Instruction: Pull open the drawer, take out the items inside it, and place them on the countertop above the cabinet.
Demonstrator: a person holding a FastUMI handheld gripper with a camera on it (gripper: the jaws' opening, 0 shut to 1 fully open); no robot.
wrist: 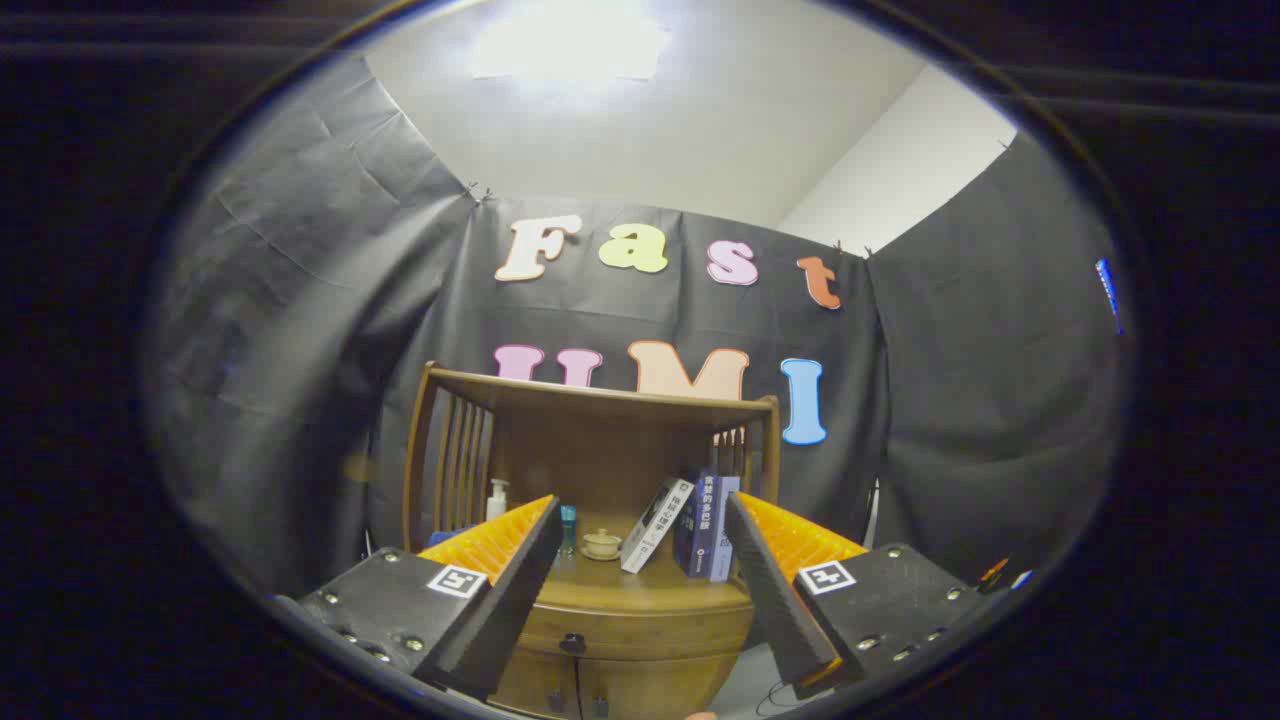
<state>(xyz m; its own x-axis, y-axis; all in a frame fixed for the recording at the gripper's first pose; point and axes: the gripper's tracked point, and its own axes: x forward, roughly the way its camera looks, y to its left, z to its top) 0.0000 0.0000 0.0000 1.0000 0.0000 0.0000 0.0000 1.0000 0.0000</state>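
A: One wooden cabinet (640, 640), shelf frame on top with slatted sides. One countertop (650, 590), running left to right beyond the fingers.

B: Drawers?

A: One drawer (630, 632) directly under the countertop, closed flush. Front faces the gripper; long axis left to right, parallel with the countertop edge. One dark knob (573, 642) at its middle. Contents hidden. Below it, two door panels, partly seen.

B: On the countertop?

A: Three books (690, 528), perhaps more, hard to separate: one pale, leaning left; the dark ones upright just beside it, spines toward the gripper. Then one white pump bottle (497, 498) at far left, one small blue bottle (568, 528) near it, one little lidded jar (601, 543) between blue bottle and books. All well apart from the drawer front.

B: Tool?

A: One gripper (640, 600), fingers spread wide, nothing between them, touching nothing. Held in front of the cabinet, knob low between the fingertips and a little left of centre. Drawer front apart from both fingers.
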